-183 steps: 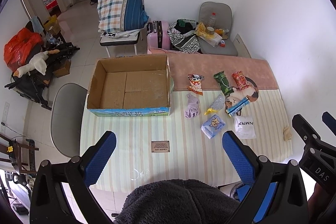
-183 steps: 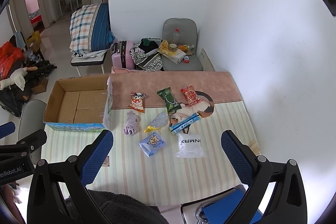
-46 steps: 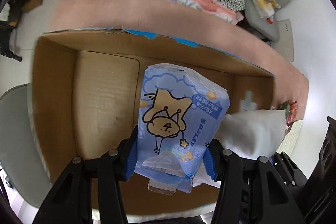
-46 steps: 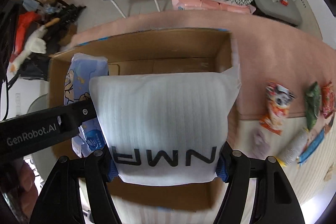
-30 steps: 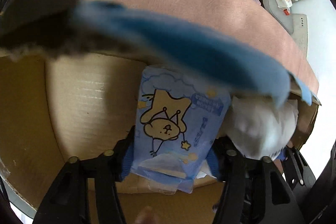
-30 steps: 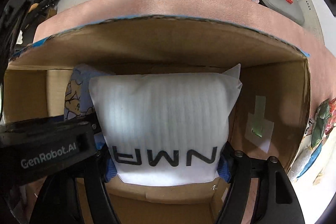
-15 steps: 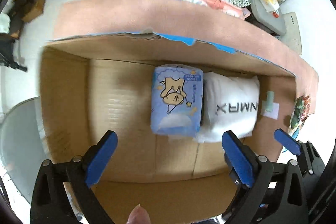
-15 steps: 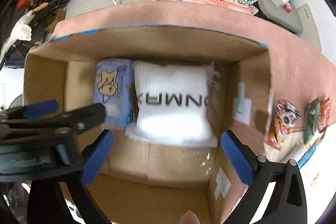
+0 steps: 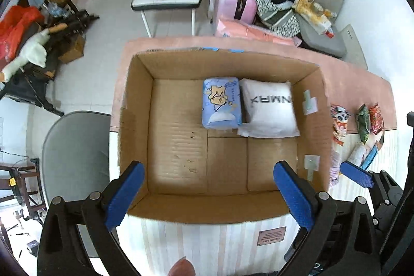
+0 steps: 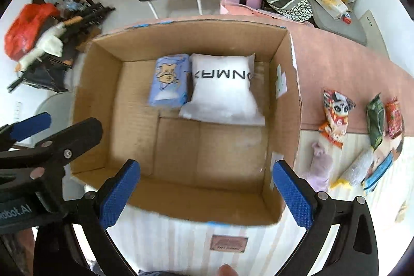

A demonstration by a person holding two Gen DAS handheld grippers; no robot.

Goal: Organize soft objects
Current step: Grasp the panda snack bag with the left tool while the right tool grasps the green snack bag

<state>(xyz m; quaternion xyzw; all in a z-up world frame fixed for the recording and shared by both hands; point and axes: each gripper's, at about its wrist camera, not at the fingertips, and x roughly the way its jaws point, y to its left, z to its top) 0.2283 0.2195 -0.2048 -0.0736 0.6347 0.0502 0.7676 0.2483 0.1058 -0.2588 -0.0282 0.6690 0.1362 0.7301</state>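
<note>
Both the left gripper (image 9: 209, 194) and right gripper (image 10: 205, 192) are hanging with jaws spread wide and empty above the cardboard box (image 9: 314, 136) sitting on the striped table (image 10: 258, 239); the blue tissue pack (image 9: 221, 102) and white pouch (image 9: 269, 110) are lying side by side at its far wall, snack packets (image 10: 336, 115) lying right, chairs (image 9: 75, 151) standing around.

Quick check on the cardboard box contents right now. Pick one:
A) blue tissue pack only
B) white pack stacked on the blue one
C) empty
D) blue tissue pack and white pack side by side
D: the blue tissue pack and the white pack lie side by side on the floor of the cardboard box, along its far wall.
</note>
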